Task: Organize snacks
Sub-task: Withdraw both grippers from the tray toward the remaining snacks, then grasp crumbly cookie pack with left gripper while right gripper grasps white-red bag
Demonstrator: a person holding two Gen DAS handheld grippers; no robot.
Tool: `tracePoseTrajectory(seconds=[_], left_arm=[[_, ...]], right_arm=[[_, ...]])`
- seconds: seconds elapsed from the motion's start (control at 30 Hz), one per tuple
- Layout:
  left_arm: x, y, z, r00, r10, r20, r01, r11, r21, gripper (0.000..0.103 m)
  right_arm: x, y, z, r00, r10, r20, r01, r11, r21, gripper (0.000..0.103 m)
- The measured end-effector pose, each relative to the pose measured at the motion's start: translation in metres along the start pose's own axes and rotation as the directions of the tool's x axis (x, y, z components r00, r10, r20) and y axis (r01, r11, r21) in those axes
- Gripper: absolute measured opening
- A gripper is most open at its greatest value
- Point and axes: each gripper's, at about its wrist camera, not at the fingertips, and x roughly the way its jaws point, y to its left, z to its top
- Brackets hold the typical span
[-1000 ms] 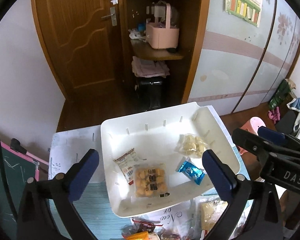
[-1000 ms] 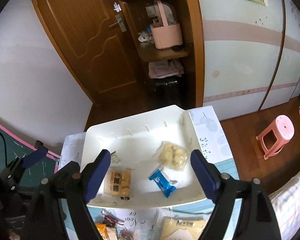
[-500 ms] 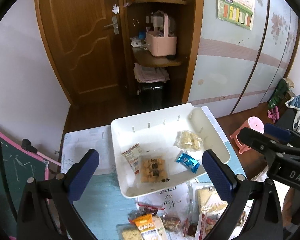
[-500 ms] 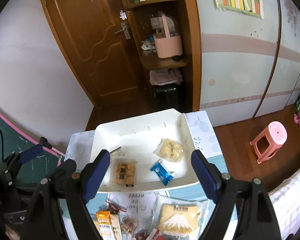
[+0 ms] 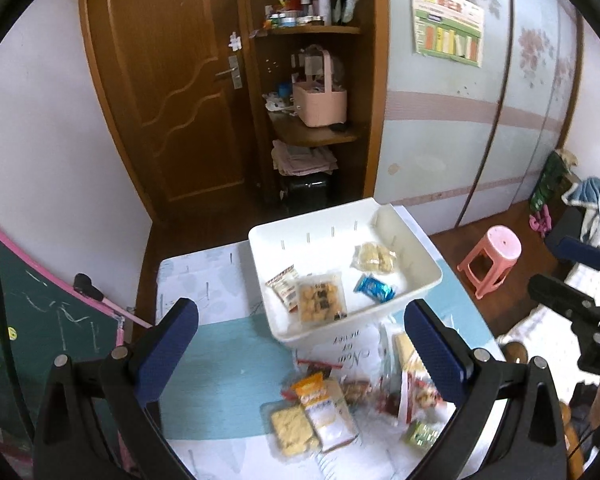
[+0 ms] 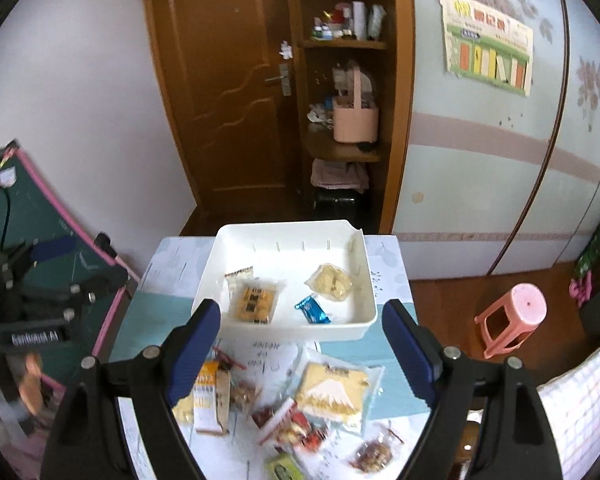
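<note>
Above the tabletop [image 5: 228, 356]: both tongs have been drawn back and raised within the last second.
Left tongs [image 5: 300, 344]: apart, nothing held.
Right tongs [image 6: 300, 344]: apart, nothing held.
Tray [image 6: 364, 322]: four packets inside.
Loose snacks [image 6: 332, 396]: now uncovered just before the tray.
Meaning: next pick judged imminent; most sorting left.

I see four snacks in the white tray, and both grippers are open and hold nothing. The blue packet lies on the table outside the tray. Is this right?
Not quite. The blue packet lies inside the white tray, as the right wrist view shows. The rest is right: four snacks are in the tray, and the left gripper and right gripper are open and empty.
</note>
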Motion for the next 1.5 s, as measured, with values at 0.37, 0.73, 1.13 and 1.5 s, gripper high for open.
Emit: tracePoseTrajectory(seconds=[0.37, 0.73, 1.13, 1.5], left_arm=[[-0.019, -0.008, -0.081, 1.0, -0.022, -0.009, 0.023, 0.995, 0.095, 0.102], [0.094, 0.022, -0.184, 0.963, -0.038, -0.267, 0.022, 0.998, -0.061, 0.101], [0.177, 0.042, -0.236, 0.899, -0.084, -0.43, -0.016, 0.975, -0.223, 0.087], [0.213, 0.036, -0.232, 0.878, -0.131, -0.461, -0.004, 0.96, -0.28, 0.087]], right_arm=[[-0.006, 0.016, -0.09, 0.999, -0.009, -0.039, 0.005, 0.993, -0.116, 0.084], [0.075, 0.022, -0.181, 0.979, -0.045, -0.197, 0.004, 0.979, -0.203, 0.083], [0.143, 0.031, -0.212, 0.96, -0.062, -0.275, -0.017, 0.961, -0.277, 0.073], [0.166, 0.041, -0.22, 0.962, -0.058, -0.266, -0.033, 0.945, -0.326, 0.072]])
